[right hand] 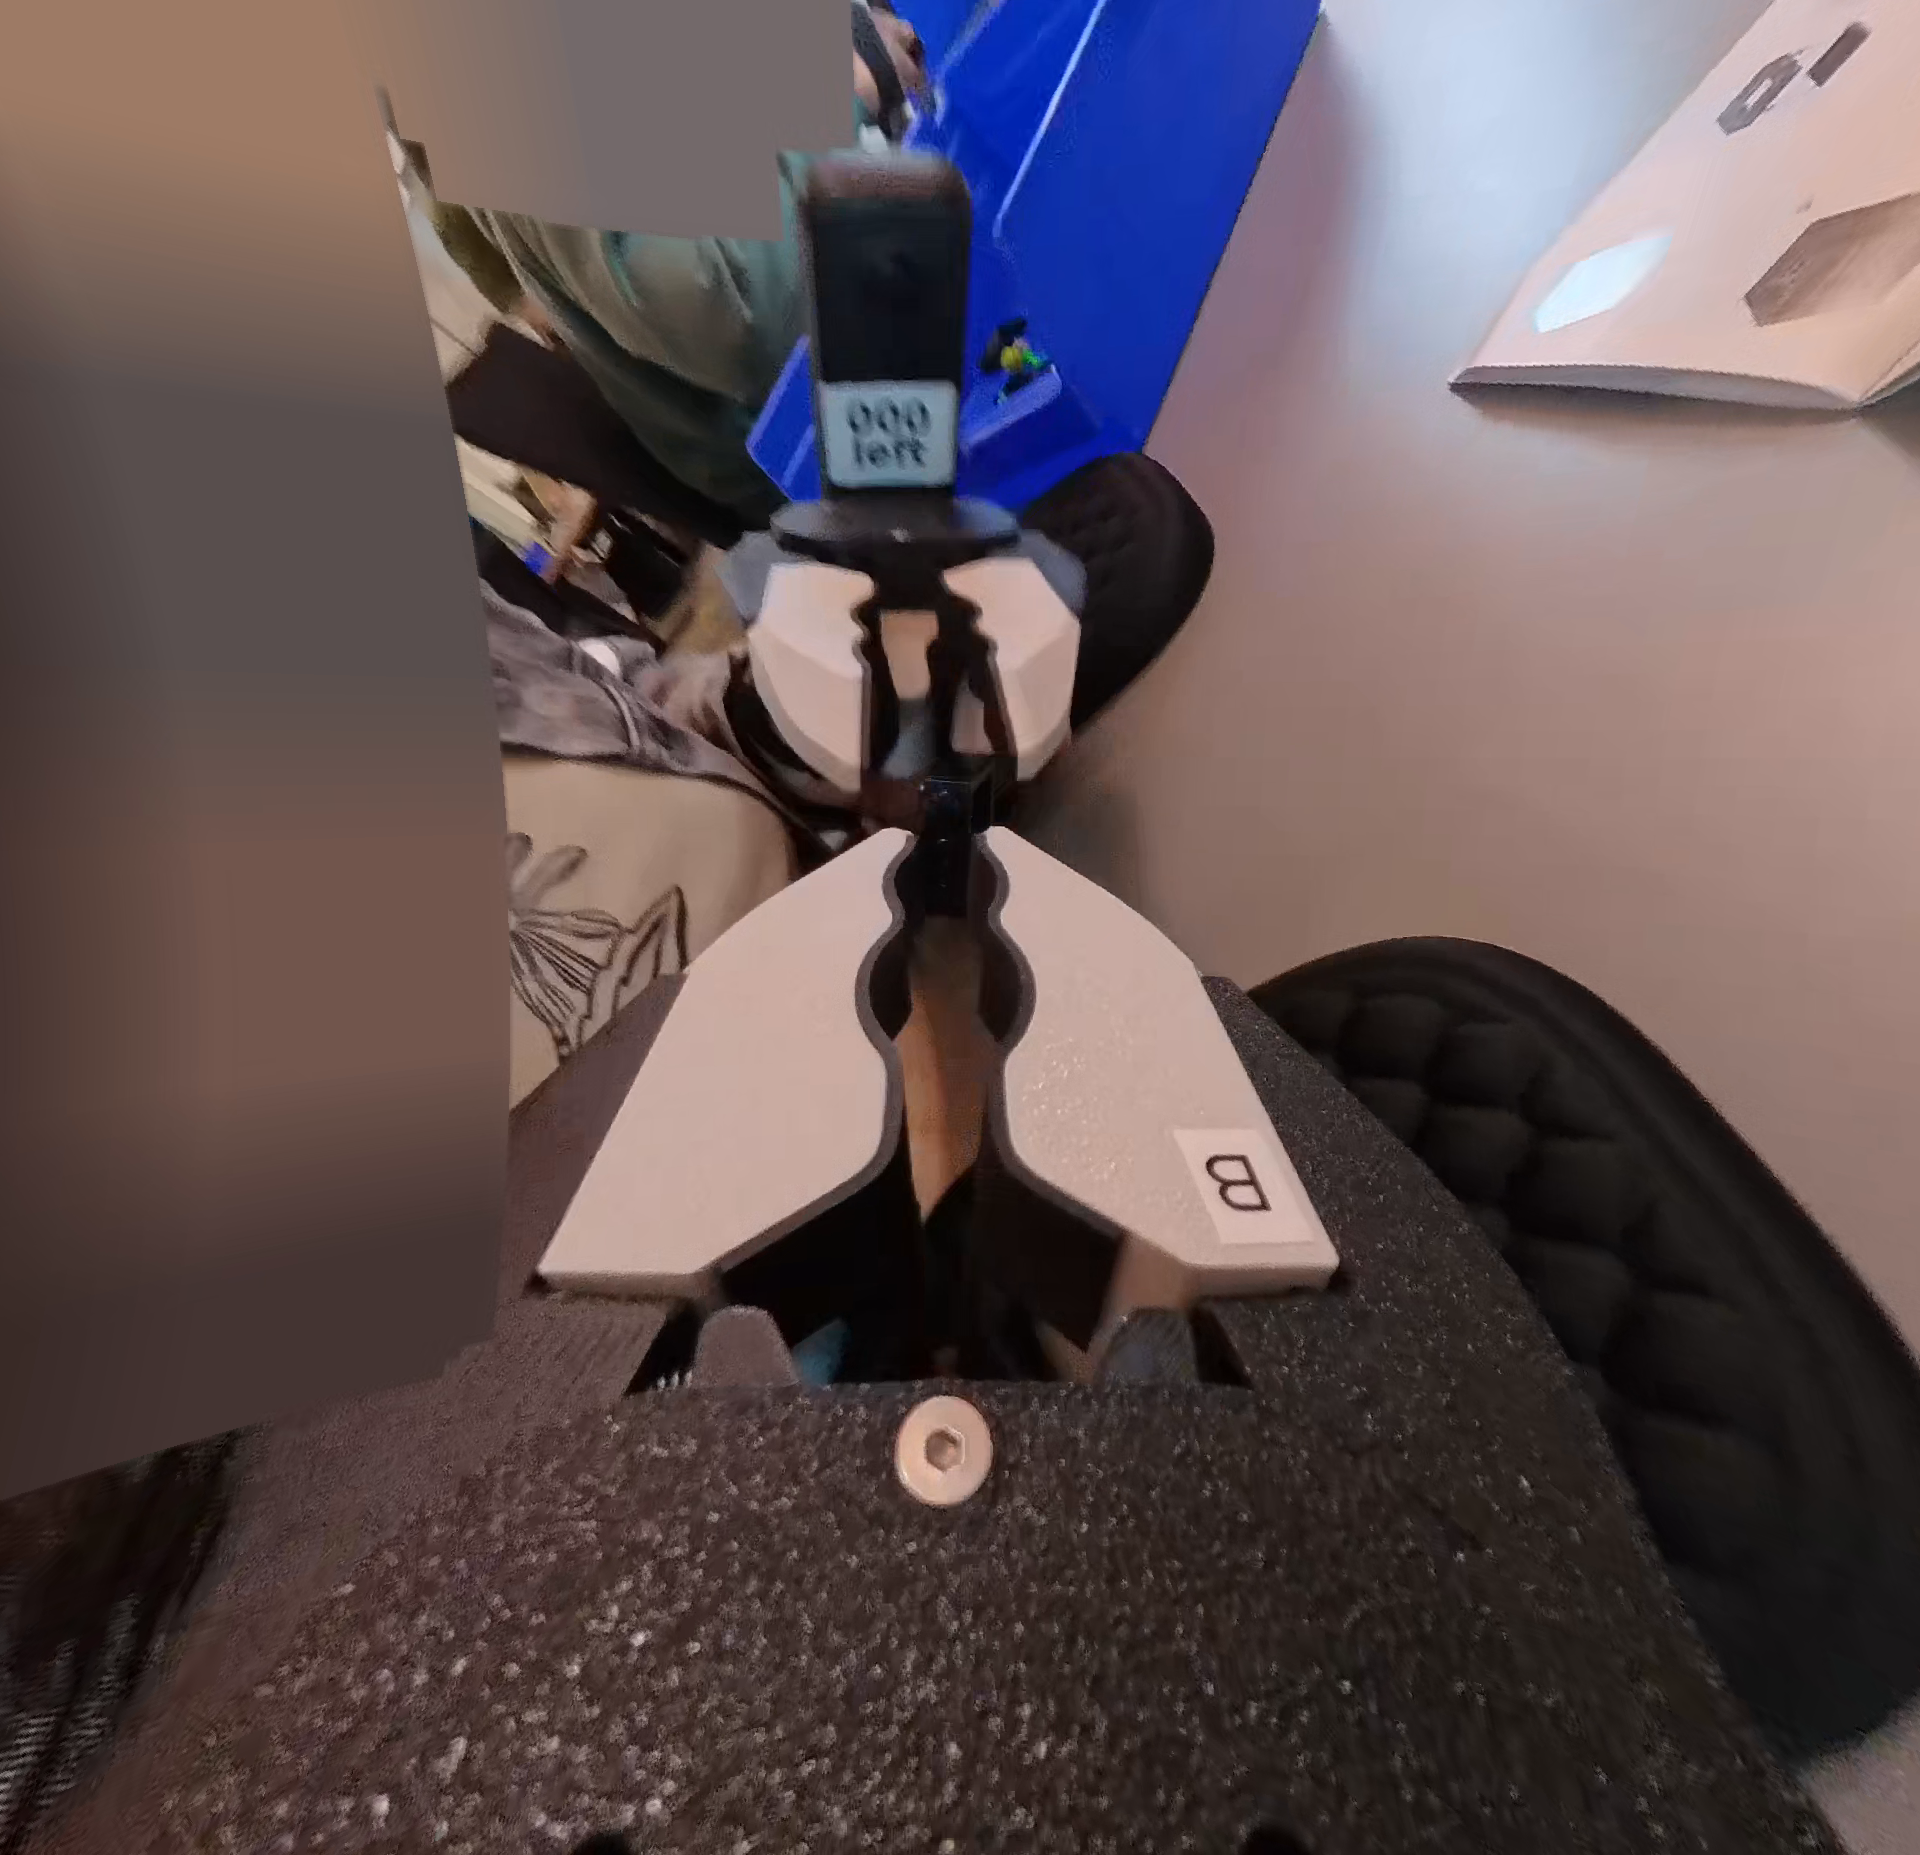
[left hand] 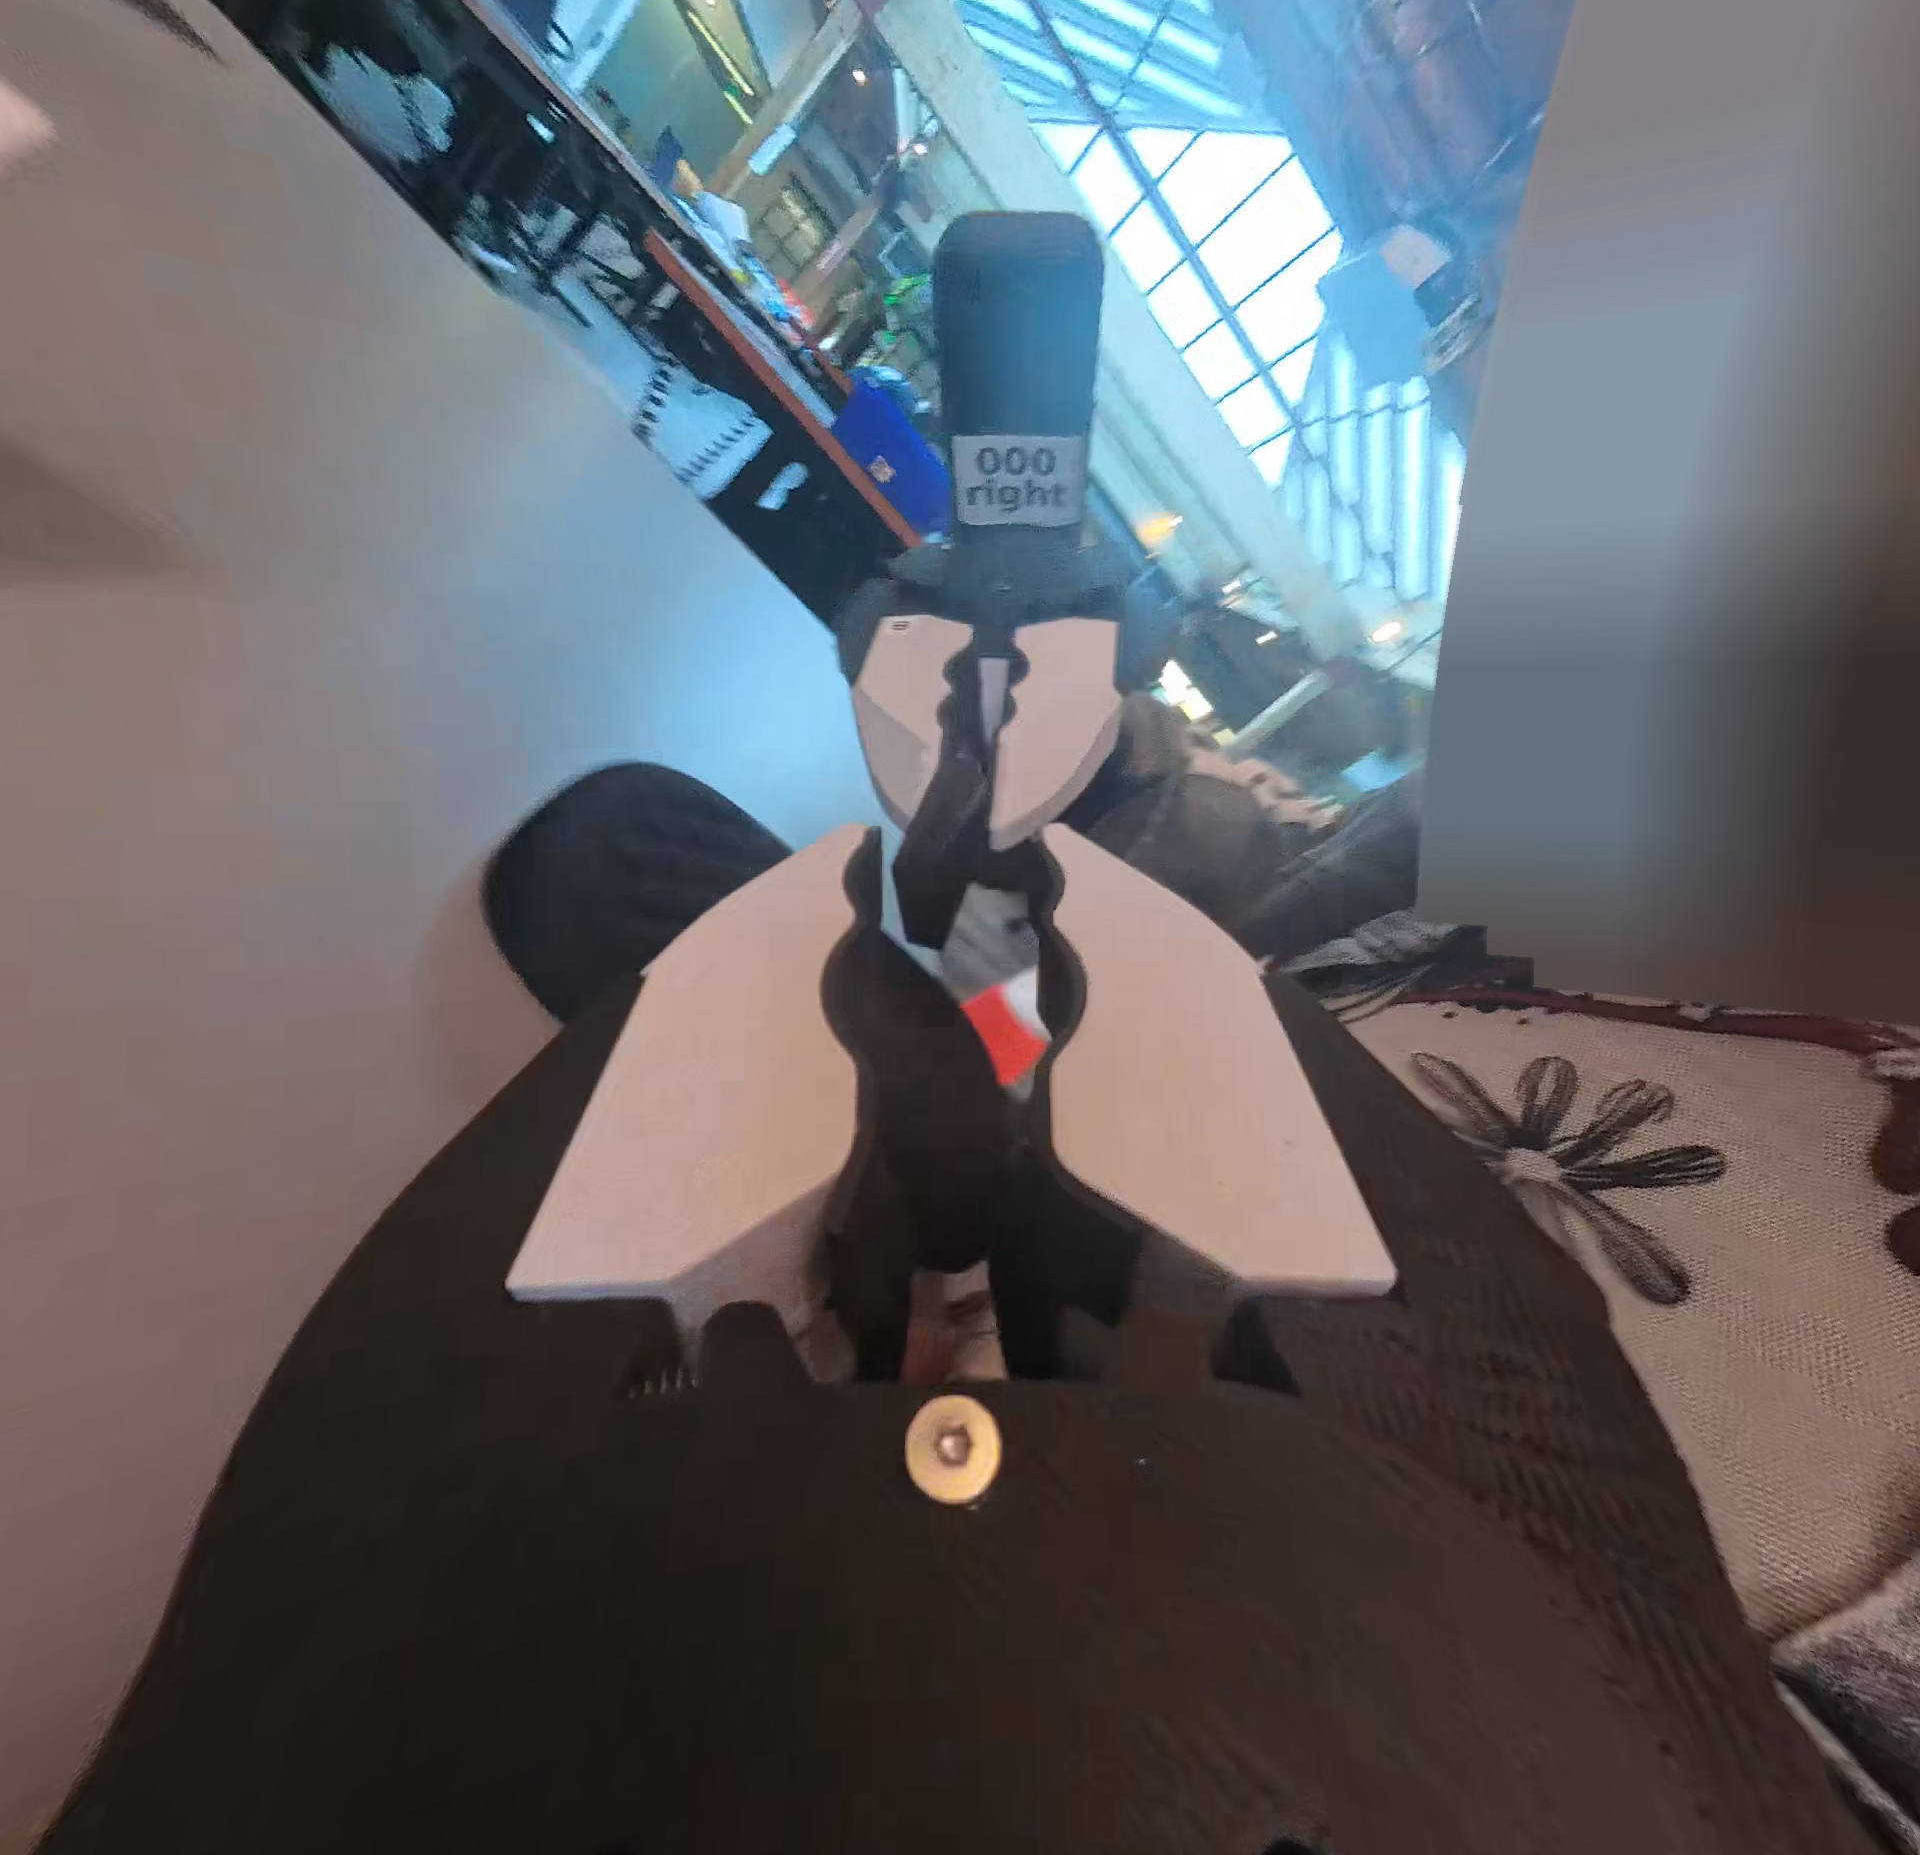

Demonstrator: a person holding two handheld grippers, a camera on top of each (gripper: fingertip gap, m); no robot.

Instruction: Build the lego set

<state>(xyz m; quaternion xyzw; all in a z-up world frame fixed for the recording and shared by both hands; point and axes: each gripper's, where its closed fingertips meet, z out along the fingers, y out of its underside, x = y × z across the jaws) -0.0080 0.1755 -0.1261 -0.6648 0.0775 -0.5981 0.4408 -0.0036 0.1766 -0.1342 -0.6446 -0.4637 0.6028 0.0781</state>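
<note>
Both grippers are lifted and face each other tip to tip. In the left wrist view my left gripper is shut on a small lego assembly of grey, white and red parts. My right gripper, just beyond it, is shut on a black lego piece that reaches down to touch the assembly. In the right wrist view my right gripper pinches the same black piece at its tips. The left gripper stands right behind it, and what it holds is mostly hidden.
An open instruction booklet lies on the white table at the upper right. A blue bin stands behind. A black quilted cushion is at the right. A flower-patterned cloth is at the lower right.
</note>
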